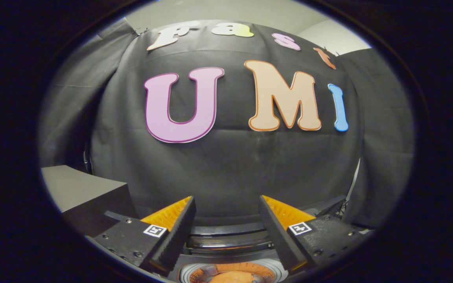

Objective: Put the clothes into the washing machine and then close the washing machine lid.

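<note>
My gripper (226, 200) is open with nothing between its fingers, and it faces the black cloth wall. Low between the fingers is the round mouth of the washing machine (189, 271), ringed in white. Something orange (230, 277) lies inside the drum; most of it is cut off from sight, so I cannot tell whether it is cloth. Just beyond the mouth runs a dark curved band with a glossy edge (226, 240). It looks like the machine's lid or back rim, and I cannot tell which.
A grey box-like block (81, 188) stands to the left of the left finger. The black cloth wall (226, 165) hangs close behind the machine. Dark hardware and cables (334, 206) sit beyond the right finger.
</note>
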### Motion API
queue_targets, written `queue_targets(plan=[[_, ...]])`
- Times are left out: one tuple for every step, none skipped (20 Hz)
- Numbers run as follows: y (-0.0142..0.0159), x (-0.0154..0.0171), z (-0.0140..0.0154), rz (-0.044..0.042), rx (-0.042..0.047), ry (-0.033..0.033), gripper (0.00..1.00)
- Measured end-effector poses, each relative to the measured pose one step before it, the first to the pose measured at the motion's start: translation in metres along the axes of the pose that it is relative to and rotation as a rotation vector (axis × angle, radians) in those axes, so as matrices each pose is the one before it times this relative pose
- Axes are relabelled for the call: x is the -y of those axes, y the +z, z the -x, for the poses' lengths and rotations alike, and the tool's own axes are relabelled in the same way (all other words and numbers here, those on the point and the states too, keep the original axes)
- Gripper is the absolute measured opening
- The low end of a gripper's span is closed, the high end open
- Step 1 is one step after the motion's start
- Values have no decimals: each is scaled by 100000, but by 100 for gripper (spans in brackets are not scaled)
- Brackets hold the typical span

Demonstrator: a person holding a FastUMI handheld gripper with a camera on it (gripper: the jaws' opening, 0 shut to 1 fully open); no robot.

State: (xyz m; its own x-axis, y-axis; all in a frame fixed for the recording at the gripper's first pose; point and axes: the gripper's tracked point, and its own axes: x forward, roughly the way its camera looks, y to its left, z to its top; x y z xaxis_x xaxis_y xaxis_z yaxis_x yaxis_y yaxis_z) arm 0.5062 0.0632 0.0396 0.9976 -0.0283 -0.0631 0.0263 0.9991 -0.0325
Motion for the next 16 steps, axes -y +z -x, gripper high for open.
queue_targets(plan=[[29,-10,14,-16,146,230,97],[45,23,-25,12,133,11,97],[-59,-4,9,-127,-195,468,97],[-76,-81,5,-129,-302,163,98],[58,22,16,331,26,191,98],[-12,61,23,43,-259,95,98],[-34,-12,10,-96,31,180,98],[26,-36,-31,114,73,315,98],[-69,-13,-2,-143,9,450,98],[117,-90,118,15,525,501,98],[-74,-21,54,-114,-156,513,98],[-62,20,-15,-98,203,253,98],[-3,9,50,243,79,274,98],[51,-19,48,137,136,238,98],[-10,29,31,-124,137,143,98],[34,-99,-51,-241,796,-526,98]])
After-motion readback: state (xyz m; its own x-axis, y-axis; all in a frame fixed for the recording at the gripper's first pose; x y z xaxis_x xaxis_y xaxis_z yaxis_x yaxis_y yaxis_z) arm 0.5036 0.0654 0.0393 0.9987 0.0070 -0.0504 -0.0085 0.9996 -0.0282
